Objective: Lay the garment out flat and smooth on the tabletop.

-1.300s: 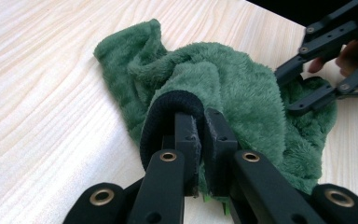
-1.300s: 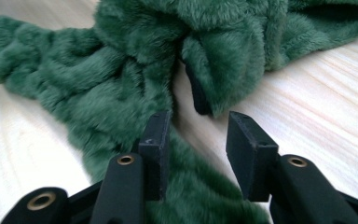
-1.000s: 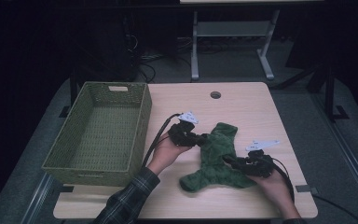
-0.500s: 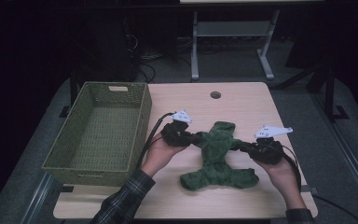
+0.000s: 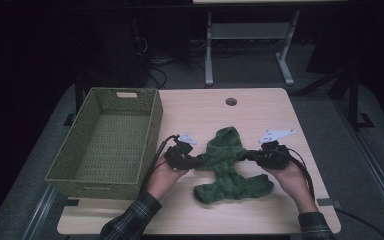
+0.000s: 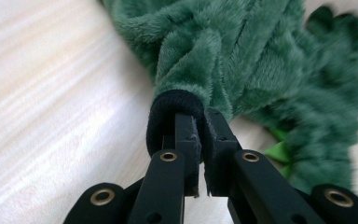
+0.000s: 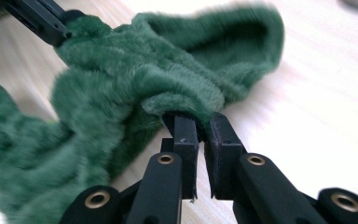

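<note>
A: First the big things. The wooden table (image 5: 260, 112) carries a green woven basket (image 5: 105, 140) at its left side, with nothing in it. Just beside the basket, in the middle of the table, lies the green fleece garment (image 5: 226, 165), with a hood at the far end and two sleeves going left and right.

B: And the tongs?

A: The left gripper (image 5: 192, 161) is closed tightly on the dark cuff (image 6: 175, 105) of one sleeve. The right gripper (image 5: 252, 155) is also closed on the other sleeve end (image 7: 186, 105); its jaws have just been closing, with fleece between them. Both sleeves look stretched between the two hands.

B: How should this step be done well?

A: I think the person spreads the garment before folding or moving it. Both hands should pull at the same level and gently, so the body lies flat and the cuffs do not slip out.

B: What differs from one second ago?

A: The right gripper was at the lower part of the garment; now it holds the sleeve, higher on the table. The garment was crumpled; now it is open like a cross.
</note>
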